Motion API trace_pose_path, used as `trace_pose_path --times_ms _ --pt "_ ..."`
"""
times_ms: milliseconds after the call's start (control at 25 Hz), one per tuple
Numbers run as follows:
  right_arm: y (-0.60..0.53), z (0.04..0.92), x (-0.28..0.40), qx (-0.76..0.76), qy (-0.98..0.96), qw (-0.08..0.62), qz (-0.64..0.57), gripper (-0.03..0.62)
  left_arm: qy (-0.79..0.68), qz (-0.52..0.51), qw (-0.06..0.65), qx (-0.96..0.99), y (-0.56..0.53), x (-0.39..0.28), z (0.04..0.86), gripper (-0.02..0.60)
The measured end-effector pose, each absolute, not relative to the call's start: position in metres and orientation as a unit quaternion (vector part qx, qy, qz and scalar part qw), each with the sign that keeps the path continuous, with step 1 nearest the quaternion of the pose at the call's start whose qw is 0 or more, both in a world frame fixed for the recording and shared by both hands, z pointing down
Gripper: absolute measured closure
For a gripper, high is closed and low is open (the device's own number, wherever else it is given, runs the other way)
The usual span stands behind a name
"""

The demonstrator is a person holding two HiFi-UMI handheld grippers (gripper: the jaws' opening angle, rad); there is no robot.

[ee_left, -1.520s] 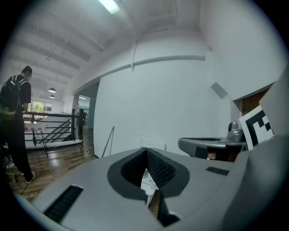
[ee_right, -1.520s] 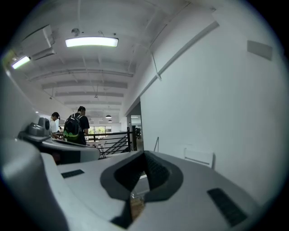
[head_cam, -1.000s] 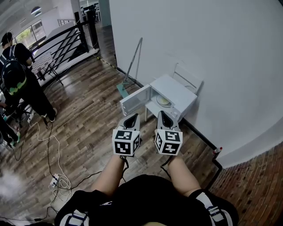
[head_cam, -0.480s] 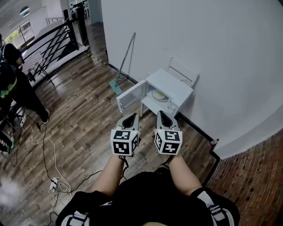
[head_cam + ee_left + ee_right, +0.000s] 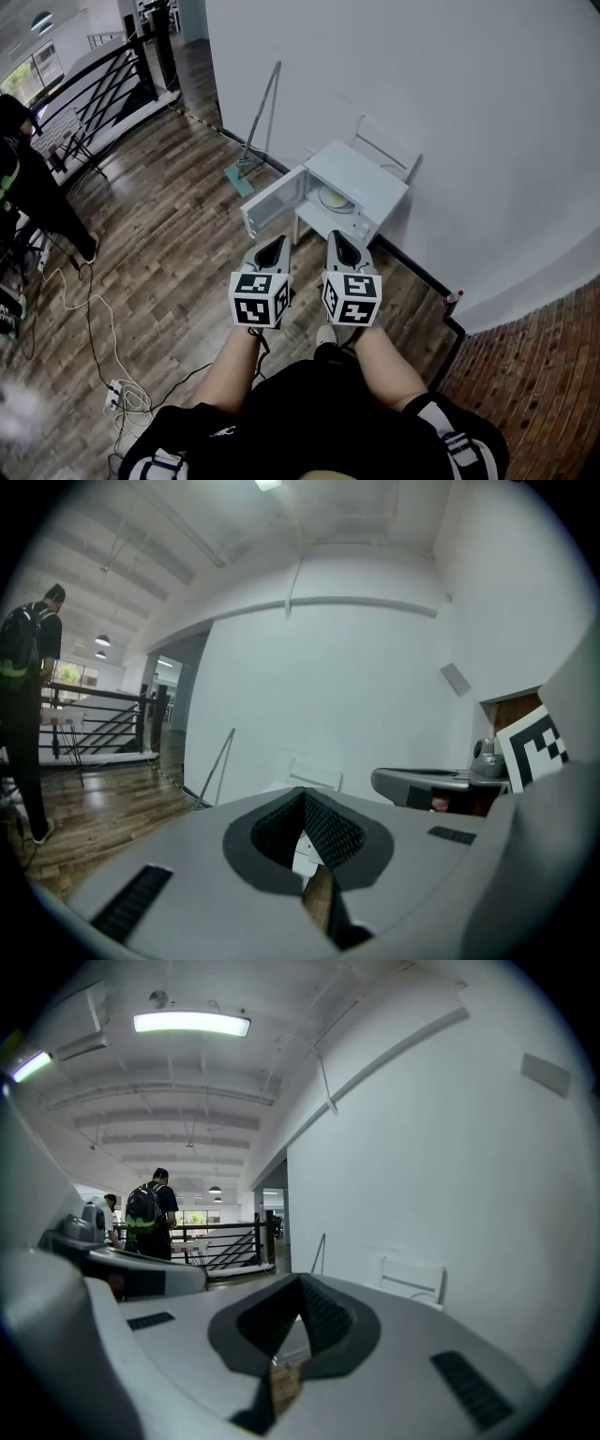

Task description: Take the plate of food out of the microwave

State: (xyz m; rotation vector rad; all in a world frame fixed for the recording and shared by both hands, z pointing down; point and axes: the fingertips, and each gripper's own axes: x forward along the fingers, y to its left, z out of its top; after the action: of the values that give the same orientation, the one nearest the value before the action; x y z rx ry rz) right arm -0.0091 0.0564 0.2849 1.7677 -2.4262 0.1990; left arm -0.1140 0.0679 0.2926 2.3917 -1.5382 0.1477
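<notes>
A white microwave stands low by the wall, and its door is swung open to the left. Inside it lies a pale plate of food. My left gripper and right gripper are held side by side in front of the microwave, short of it and pointing at it. Both are shut with nothing between the jaws. In the left gripper view the left gripper has its jaws together, and a sliver of white shows through the gap. The right gripper looks the same in the right gripper view.
A white chair stands behind the microwave against the wall. A mop leans on the wall to the left. A person stands at far left near a black railing. Cables and a power strip lie on the wooden floor.
Both grippers have come a little nearer to the microwave and slightly lower, still shut. The head view has swung, so the person at left has slid toward the edge.
</notes>
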Motion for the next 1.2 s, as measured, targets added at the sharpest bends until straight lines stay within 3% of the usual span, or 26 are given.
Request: trace_pose_path --times_ms 400,760,1200 --pt "-0.021 0.289 0.009 0.565 -0.82 0.057 0.066 0.58 -0.541 0.082 0.127 0.827 -0.003 -0.083 0.297 0.589" --pt "-0.095 0.3 0.066 0.563 -0.821 0.055 0.081 0.58 -0.546 0.092 0.135 0.822 -0.078 -0.033 0.31 0.589" --pt "-0.163 0.345 0.107 0.532 -0.834 0.089 0.115 0.58 -0.56 0.087 0.189 0.802 -0.139 0.008 0.354 0.589"
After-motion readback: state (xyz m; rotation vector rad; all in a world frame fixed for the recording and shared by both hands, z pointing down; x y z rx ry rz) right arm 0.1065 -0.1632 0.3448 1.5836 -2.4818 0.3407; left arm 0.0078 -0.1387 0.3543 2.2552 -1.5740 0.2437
